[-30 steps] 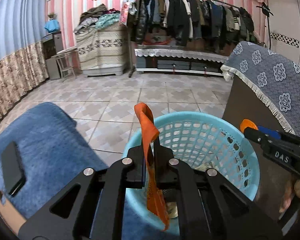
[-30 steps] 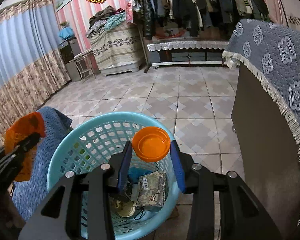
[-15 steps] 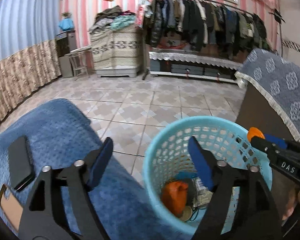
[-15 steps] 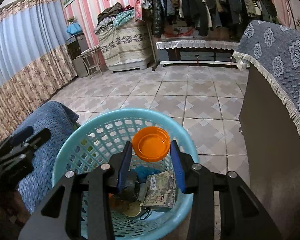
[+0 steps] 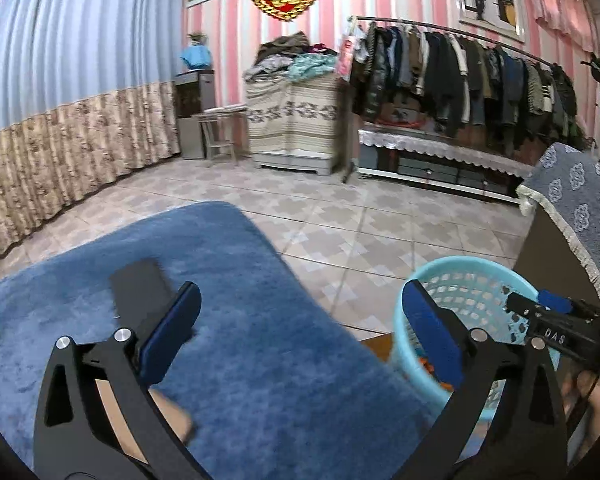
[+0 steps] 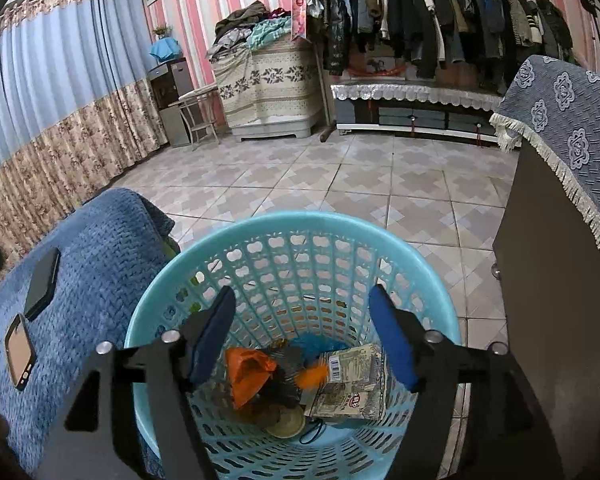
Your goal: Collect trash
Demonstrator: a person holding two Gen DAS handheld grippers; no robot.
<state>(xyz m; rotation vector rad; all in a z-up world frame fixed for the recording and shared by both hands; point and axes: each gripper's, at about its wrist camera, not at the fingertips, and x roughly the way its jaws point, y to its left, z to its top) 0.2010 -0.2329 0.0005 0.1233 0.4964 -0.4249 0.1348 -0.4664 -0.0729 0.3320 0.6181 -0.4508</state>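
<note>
Blue plastic basket (image 6: 292, 236) sits under the right gripper (image 6: 302, 338), whose empty jaws are opening so trash (image 6: 248, 372) drops in. Left gripper (image 5: 300, 336), spreading wider, holds nothing over the blue blanket (image 5: 240, 280).

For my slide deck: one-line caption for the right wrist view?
Right tongs opening, empty, above the blue basket of collected trash.

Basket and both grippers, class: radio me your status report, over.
Left gripper opening, empty, over the blue blanket. Right gripper opening, empty, above the basket. Orange wrapper and packet lie inside. Two phones on blanket; nothing blocking.
</note>
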